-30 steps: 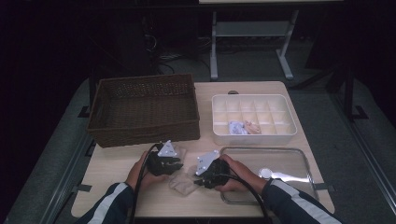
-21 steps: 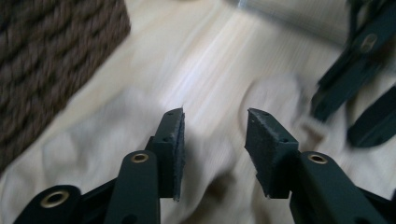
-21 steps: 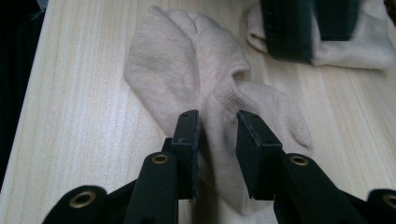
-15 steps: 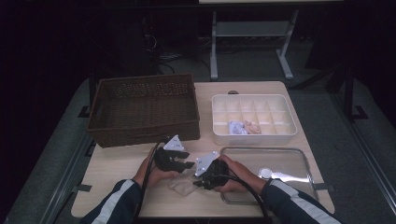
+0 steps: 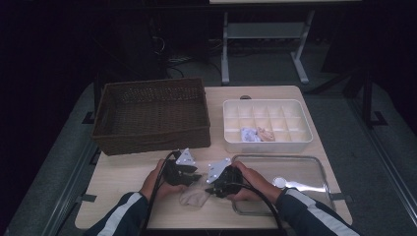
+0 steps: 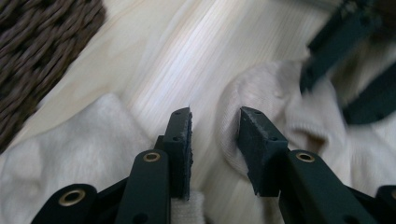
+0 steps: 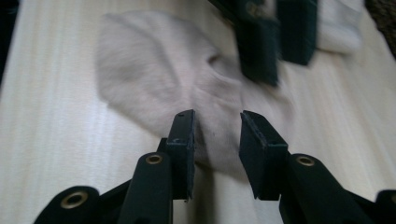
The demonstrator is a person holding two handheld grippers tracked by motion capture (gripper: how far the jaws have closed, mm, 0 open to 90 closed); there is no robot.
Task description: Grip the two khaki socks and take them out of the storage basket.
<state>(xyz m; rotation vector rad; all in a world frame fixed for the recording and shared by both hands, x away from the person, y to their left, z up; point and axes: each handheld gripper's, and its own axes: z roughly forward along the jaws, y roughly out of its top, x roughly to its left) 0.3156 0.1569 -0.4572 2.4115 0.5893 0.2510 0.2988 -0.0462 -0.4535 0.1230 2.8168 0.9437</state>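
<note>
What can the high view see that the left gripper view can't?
The high view takes in the whole table: the divided white tray holding small bundles, the clear tray, and both hands with the left gripper and the right gripper.

The left gripper view gets close: its jaws have just been closing and stand apart, one pad over the sock's edge, and a second pale cloth lies beside it.

Both show the wicker basket, the sock and the wooden table.

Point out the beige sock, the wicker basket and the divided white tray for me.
beige sock [image 7: 154,74], right gripper view, its flat middle.
wicker basket [image 5: 147,135], high view, its front wall.
divided white tray [image 5: 268,146], high view, its front rim.
</note>
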